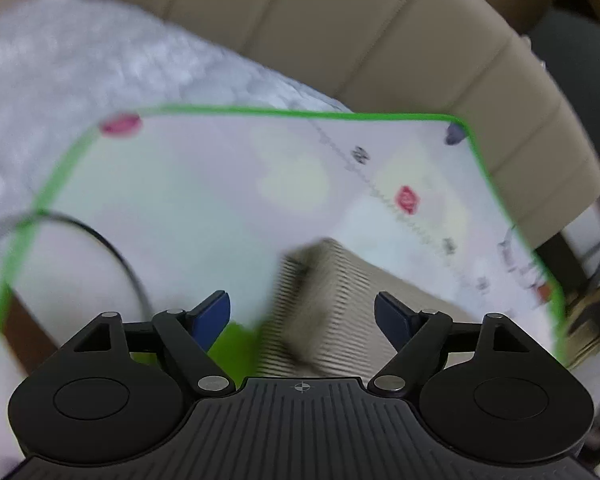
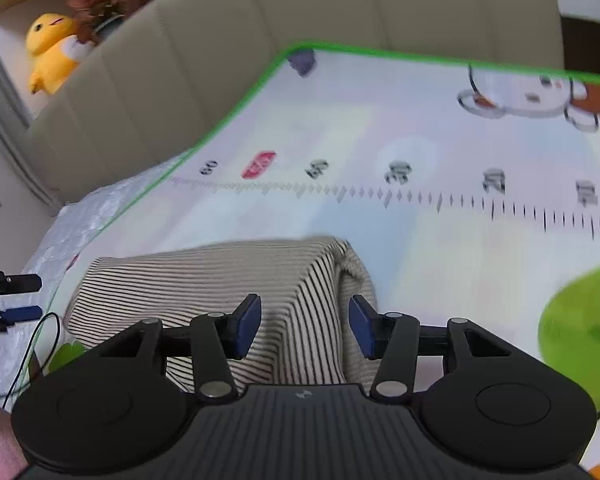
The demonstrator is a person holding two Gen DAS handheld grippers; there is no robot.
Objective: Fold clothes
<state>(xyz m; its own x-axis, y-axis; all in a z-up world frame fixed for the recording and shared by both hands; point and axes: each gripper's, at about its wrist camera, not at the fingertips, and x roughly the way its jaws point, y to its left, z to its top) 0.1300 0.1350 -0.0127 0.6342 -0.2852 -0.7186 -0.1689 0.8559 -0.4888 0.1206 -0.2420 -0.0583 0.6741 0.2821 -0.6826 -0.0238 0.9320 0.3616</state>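
I see the folded striped shirt (image 2: 220, 284) on the mat (image 2: 420, 240) — directly ahead of my right gripper (image 2: 305, 326), long side leftward; both grippers spread, left gripper (image 1: 302, 312) nearby too.

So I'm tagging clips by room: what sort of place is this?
Probably a home bedroom or living room: a padded beige headboard or sofa back, a plush duck on a shelf, and a child's mat holding the striped garment.

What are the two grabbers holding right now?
Nothing. The left gripper and the right gripper both have open jaws. The folded striped shirt lies on the mat, and no pad presses on it.
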